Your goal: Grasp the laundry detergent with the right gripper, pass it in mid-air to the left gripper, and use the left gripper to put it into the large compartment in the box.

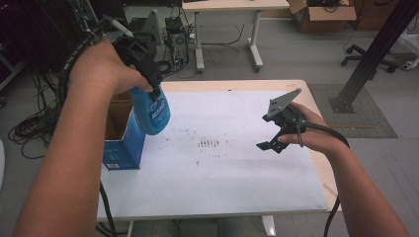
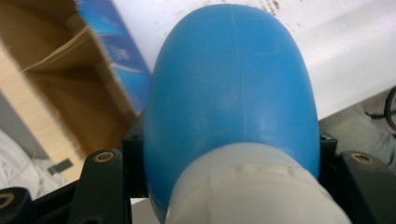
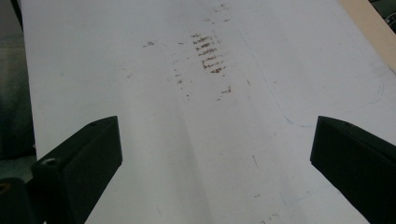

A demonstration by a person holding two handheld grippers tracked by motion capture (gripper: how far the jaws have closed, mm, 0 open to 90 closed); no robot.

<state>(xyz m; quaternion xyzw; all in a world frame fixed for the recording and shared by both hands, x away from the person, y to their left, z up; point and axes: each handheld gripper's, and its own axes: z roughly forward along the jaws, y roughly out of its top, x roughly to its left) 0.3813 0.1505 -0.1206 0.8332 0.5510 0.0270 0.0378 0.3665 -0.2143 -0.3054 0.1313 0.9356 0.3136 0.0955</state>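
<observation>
A blue plastic bottle (image 1: 151, 111) with white lettering hangs neck-up in my left gripper (image 1: 155, 92), held in the air over the near corner of an open cardboard box (image 1: 123, 140). In the left gripper view the bottle's rounded blue body (image 2: 233, 84) and pale neck (image 2: 252, 186) sit between the black jaws of my left gripper (image 2: 233, 177), which press on its sides. My right gripper (image 1: 271, 144) hovers over the right part of the white sheet (image 1: 237, 177). In the right gripper view its jaws stand wide apart, my right gripper (image 3: 215, 158) holding nothing.
Brown smudges (image 1: 210, 143) mark the middle of the sheet, and the same smudges (image 3: 208, 53) lie ahead of my right gripper. The box (image 2: 56, 70) has blue printed sides and an open top. Another table, cables and a black post stand beyond the far edge.
</observation>
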